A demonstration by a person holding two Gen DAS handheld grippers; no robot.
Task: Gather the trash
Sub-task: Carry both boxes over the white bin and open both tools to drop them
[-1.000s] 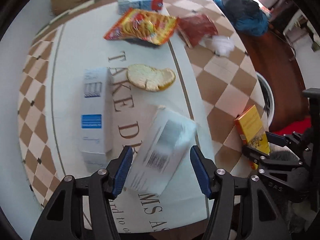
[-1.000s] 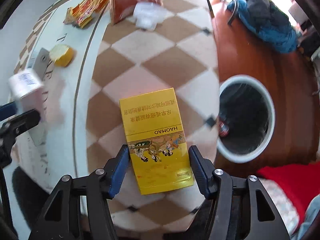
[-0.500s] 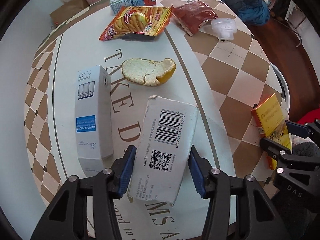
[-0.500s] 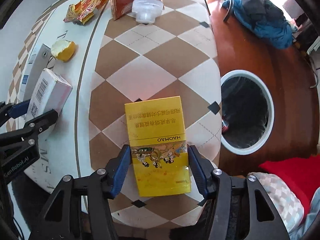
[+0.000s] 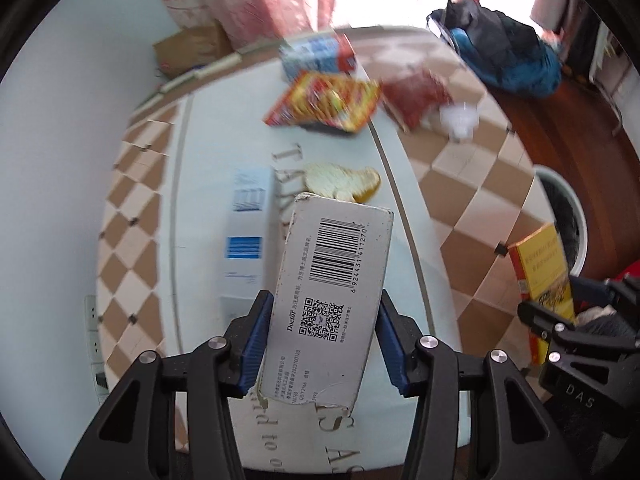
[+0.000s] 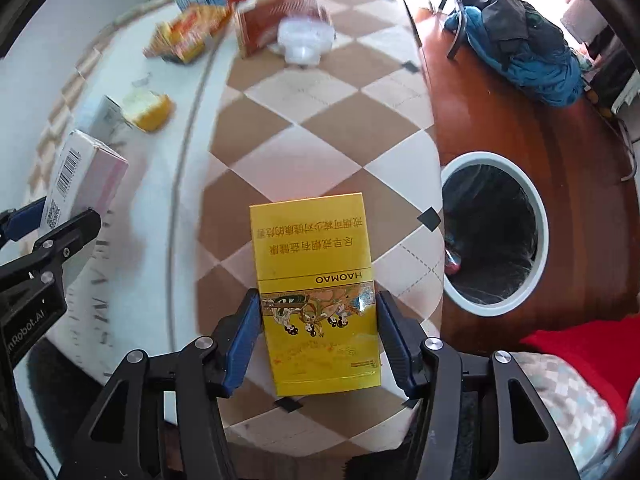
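My left gripper [image 5: 325, 338] is shut on a white barcode box [image 5: 332, 288] and holds it lifted above the table; it also shows in the right wrist view [image 6: 82, 174]. My right gripper [image 6: 316, 338] is shut on a yellow HAOMAO box [image 6: 316, 280], held above the table's near edge; it also shows in the left wrist view [image 5: 540, 268]. A white-rimmed trash bin [image 6: 494, 236] with a black liner stands on the floor to the right.
On the checkered tablecloth [image 5: 472, 184] lie a blue-and-white box [image 5: 246, 232], an orange peel [image 5: 344, 182], a yellow-red snack bag [image 5: 326, 100], a red wrapper [image 5: 416, 96], a clear plastic cup [image 6: 306, 38] and a blue carton [image 5: 318, 56]. A pile of dark and blue clothes [image 6: 520, 32] lies on the floor.
My left gripper closed on the white barcode box and raised it off the table. My right gripper kept hold of the yellow box and shifted slightly.
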